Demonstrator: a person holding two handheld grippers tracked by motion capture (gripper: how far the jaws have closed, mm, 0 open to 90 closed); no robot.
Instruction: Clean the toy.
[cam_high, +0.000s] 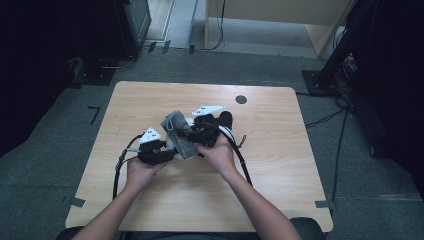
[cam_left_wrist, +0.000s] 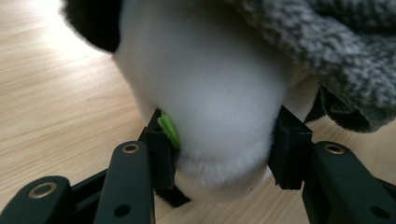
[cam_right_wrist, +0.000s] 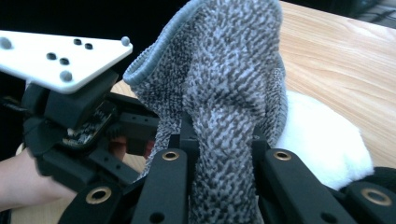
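Observation:
A white and black plush toy (cam_high: 226, 131) lies at the middle of the wooden table (cam_high: 140, 100), with a grey knitted sock (cam_high: 178, 133) partly over it. My left gripper (cam_high: 171, 151) is shut on a white limb of the plush toy (cam_left_wrist: 205, 84); both pads dent the fur, and a green tag (cam_left_wrist: 169, 130) sits by one pad. The sock (cam_left_wrist: 336, 56) hangs over the limb at the upper right of that view. My right gripper (cam_high: 187, 134) is shut on the sock (cam_right_wrist: 224, 79), its jaws pinching the fabric (cam_right_wrist: 223, 140). The white plush (cam_right_wrist: 322, 140) lies behind it.
The left gripper's white plate (cam_right_wrist: 60, 56) and the hand holding it (cam_right_wrist: 18, 182) are close beside the sock. A round cable hole (cam_high: 241, 99) marks the table's far side. Black cables (cam_high: 118, 170) trail from both grippers. Bare tabletop lies left, right and near.

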